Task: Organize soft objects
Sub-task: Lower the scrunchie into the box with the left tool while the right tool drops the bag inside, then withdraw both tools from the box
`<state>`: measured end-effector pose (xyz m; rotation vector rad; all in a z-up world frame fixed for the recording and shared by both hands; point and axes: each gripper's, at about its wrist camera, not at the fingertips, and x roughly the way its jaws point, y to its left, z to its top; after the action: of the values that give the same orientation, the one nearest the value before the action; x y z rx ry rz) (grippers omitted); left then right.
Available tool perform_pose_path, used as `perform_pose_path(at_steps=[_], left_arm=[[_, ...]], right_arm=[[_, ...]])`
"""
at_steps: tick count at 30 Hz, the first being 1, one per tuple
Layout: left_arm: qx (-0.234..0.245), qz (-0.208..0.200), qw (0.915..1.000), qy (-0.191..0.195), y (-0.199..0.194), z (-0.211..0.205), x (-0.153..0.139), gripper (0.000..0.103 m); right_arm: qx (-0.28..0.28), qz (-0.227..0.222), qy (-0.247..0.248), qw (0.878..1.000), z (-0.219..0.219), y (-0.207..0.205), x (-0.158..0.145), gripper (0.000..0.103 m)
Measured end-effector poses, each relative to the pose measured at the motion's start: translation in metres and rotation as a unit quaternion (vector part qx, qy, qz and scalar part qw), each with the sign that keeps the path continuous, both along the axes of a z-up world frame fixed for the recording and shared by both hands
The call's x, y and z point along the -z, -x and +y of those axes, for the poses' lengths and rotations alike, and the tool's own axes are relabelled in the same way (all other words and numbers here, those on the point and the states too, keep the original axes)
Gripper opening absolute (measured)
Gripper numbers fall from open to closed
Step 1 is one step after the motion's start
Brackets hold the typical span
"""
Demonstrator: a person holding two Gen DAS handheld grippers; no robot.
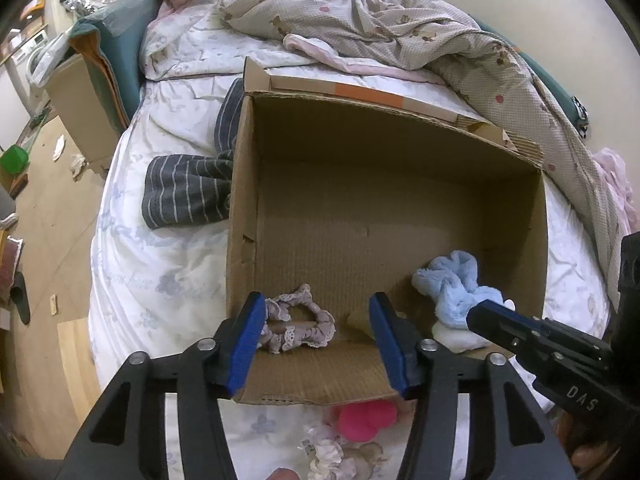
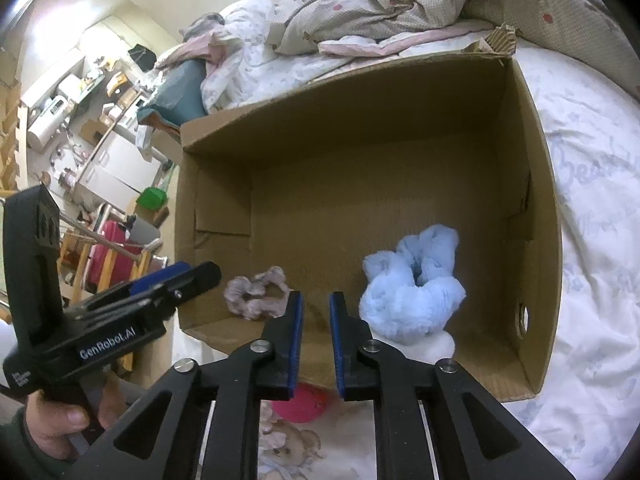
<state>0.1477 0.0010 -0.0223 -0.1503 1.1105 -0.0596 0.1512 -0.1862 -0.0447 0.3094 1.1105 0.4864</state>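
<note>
An open cardboard box (image 1: 400, 152) (image 2: 360, 128) lies on the bed. Inside it are a mauve lace scrunchie (image 1: 298, 326) (image 2: 256, 290), a fluffy light-blue scrunchie (image 1: 452, 284) (image 2: 416, 284) and a white soft item (image 1: 456, 338) (image 2: 438, 346) under the blue one. My left gripper (image 1: 318, 340) is open and empty over the box's near edge, above the mauve scrunchie. My right gripper (image 2: 316, 340) is open with a narrow gap, empty, at the near edge; it also shows in the left wrist view (image 1: 520, 332). A pink pompom (image 1: 366, 420) (image 2: 300, 404) and a white scrunchie (image 1: 326, 456) lie in front of the box.
A grey striped garment (image 1: 188, 190) lies left of the box. A rumpled patterned quilt (image 1: 400, 28) (image 2: 400, 0) covers the bed's far side. A teal cushion (image 1: 112, 64) sits at the bed's left. The wooden floor (image 1: 52, 240) and cluttered furniture (image 2: 80, 120) are to the left.
</note>
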Motion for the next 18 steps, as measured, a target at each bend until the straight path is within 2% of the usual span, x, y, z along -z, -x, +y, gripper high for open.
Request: perform_pose_path(at_steps=[2, 3, 4, 9, 18], left_arm=[[-0.002, -0.001, 1.0, 0.001, 0.0, 0.0, -0.001, 0.064], [-0.002, -0.002, 1.0, 0.003, 0.001, 0.001, -0.002, 0.065], [-0.003, -0.002, 1.0, 0.003, 0.001, 0.001, -0.003, 0.067], [-0.007, -0.009, 0.9999, 0.001, 0.008, 0.005, -0.01, 0.08], [-0.017, -0.016, 0.9997, -0.009, 0.02, 0.013, -0.017, 0.081]], right_arm=[[0.008, -0.001, -0.006, 1.0, -0.003, 0.0, -0.001, 0.04], [0.014, -0.001, -0.01, 1.0, -0.006, 0.0, -0.002, 0.069], [0.022, -0.005, -0.013, 1.0, -0.008, 0.001, -0.003, 0.074], [0.03, -0.005, -0.01, 0.999, -0.011, 0.001, -0.004, 0.074], [0.032, -0.005, -0.01, 0.999, -0.013, 0.005, -0.007, 0.074]])
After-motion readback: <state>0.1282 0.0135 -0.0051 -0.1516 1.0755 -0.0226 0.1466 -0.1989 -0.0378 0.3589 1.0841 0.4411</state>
